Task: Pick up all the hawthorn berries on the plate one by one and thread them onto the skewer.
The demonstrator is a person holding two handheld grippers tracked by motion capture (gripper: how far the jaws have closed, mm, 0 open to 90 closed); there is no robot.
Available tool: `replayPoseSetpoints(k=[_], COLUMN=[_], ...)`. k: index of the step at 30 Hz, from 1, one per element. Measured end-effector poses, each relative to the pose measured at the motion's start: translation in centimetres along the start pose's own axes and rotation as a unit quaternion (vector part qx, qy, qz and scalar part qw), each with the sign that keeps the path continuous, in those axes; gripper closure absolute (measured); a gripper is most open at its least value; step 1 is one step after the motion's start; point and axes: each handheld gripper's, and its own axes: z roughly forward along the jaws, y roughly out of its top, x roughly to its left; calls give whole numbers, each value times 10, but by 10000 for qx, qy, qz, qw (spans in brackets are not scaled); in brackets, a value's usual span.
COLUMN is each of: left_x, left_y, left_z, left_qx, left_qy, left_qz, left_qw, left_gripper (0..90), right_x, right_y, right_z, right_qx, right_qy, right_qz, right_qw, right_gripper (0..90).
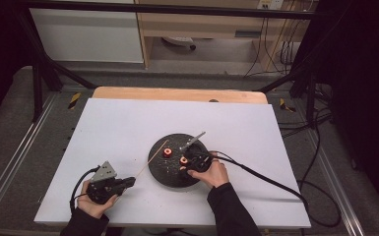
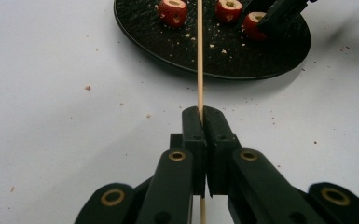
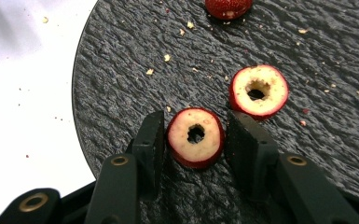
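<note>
Clamping a thin wooden skewer (image 2: 200, 60) between its two black jaws, the left claw (image 2: 203, 113) sits low over the white table (image 1: 128, 128) at the near left, held in the person's left hand (image 1: 94, 199). The jaws press together on the stick, which runs straight out from them and passes over the near rim of the round black textured plate (image 2: 261, 60); in the high view the skewer (image 1: 153, 156) slants from that claw up to the plate's left edge.

The right claw (image 3: 196, 135) is down on the plate, with the person's right hand (image 1: 215, 173) behind it. Its jaws stand on either side of a cored red fruit slice with pale flesh and a hole through its middle (image 3: 196, 136), which lies flat on the dark surface. The jaws are close against the slice's red skin on both sides and appear to touch it, though I cannot tell how firmly they press.

A second cored slice (image 3: 259, 90) lies just beyond and to the right of the first, near it but apart. A third red piece (image 3: 227, 7) rests farther off at the top edge of the right gripper view. Pale crumbs are scattered over the plate, and a few specks dot the table around it.
</note>
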Motion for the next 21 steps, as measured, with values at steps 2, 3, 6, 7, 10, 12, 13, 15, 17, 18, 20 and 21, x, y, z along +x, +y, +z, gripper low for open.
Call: replayPoseSetpoints(k=[2, 3, 6, 7, 10, 12, 13, 15, 17, 18, 20, 21], left_x=[0, 0, 0, 0, 0, 0, 0, 0, 0, -1, -1, -1], left_y=[0, 0, 0, 0, 0, 0, 0, 0, 0, 0, 0, 0], left_z=[0, 0, 0, 0, 0, 0, 0, 0, 0, 0, 0, -1], left_qx=[-4, -2, 8, 9, 8, 2, 1, -7, -16, -16, -19, -24], left_qy=[-1, -2, -7, -6, -4, -5, -5, 2, 0, 2, 4, 6], left_qz=[-2, 0, 7, 11, 14, 12, 12, 4, 9, 12, 12, 10], left_qw=[10000, 10000, 10000, 10000, 10000, 10000, 10000, 10000, 10000, 10000, 10000, 10000], left_gripper=[879, 879, 879, 879, 879, 879, 879, 879, 879, 879, 879, 879], right_x=[0, 0, 0, 0, 1, 1, 2, 3, 5, 5, 7, 7], right_y=[0, 0, 0, 0, -1, -1, 0, 0, -1, -1, -1, -1], right_z=[1, 1, 2, 2, 1, -1, -3, -7, -11, -12, -15, -16], right_qx=[0, -9, -29, -34, -65, -151, -207, -334, -476, -558, -748, -831], right_qy=[6, 13, 2, 0, -13, -9, 0, 16, 28, 42, 68, 75], right_qz=[-1, 2, -7, 0, 18, 59, 72, 128, 206, 237, 303, 316], right_qw=[10000, 10000, 10000, 10000, 10000, 9999, 9998, 9994, 9987, 9982, 9967, 9960], right_gripper=[591, 595, 598, 599, 602, 603, 603, 604, 604, 604, 604, 604])
